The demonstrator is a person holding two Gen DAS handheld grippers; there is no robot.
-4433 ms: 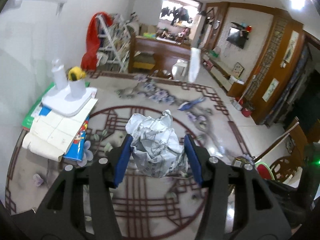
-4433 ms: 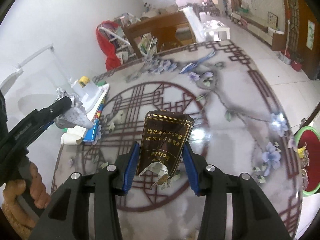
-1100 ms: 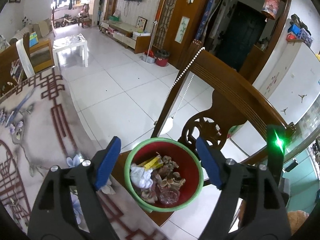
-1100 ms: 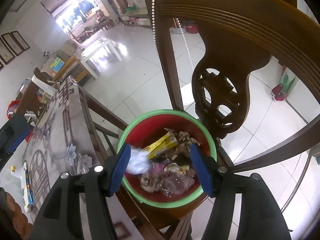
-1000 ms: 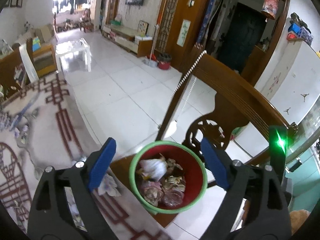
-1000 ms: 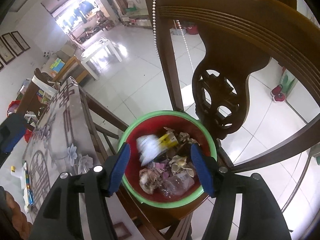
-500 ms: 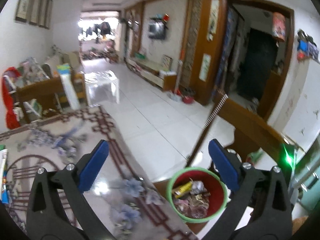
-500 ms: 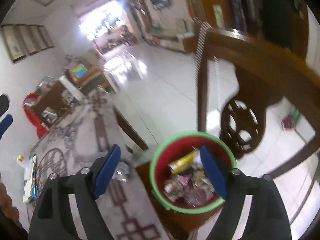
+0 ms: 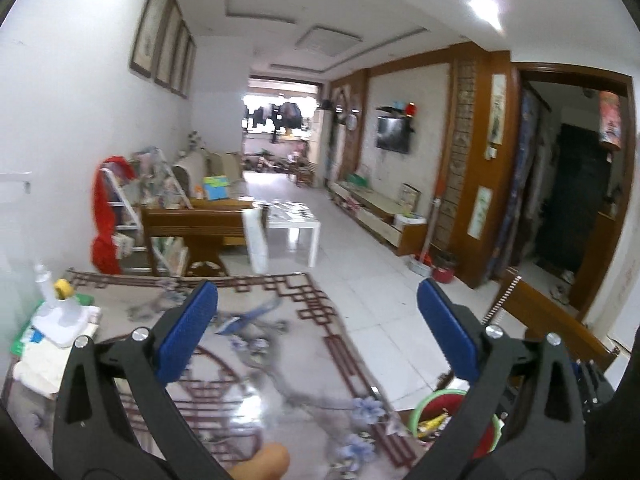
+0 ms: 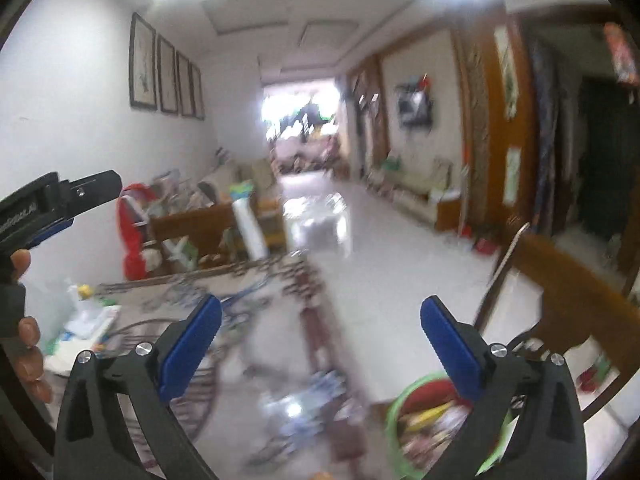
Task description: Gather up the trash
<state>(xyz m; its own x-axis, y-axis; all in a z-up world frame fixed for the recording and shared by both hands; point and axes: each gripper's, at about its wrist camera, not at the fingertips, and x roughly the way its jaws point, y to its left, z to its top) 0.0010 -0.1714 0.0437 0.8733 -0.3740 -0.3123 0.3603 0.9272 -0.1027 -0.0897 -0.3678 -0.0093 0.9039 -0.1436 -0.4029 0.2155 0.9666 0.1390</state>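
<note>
Left hand-held gripper (image 9: 318,312) empty, spread wide, right hand-held gripper (image 10: 320,326) opening, empty, round green-rimmed bin (image 10: 400,408)

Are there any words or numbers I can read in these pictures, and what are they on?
None can be read.
Left gripper: white lettering on its side, too blurred.
Wall scrolls: marks too small.
Books on the table: print too small.

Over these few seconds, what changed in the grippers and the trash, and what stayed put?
Both grippers let go: the left gripper dropped crumpled paper, the right gripper, jaws opening, a brown packet, into the red bin. Both then swung up towards the table. The bin and table clutter stayed.
</note>
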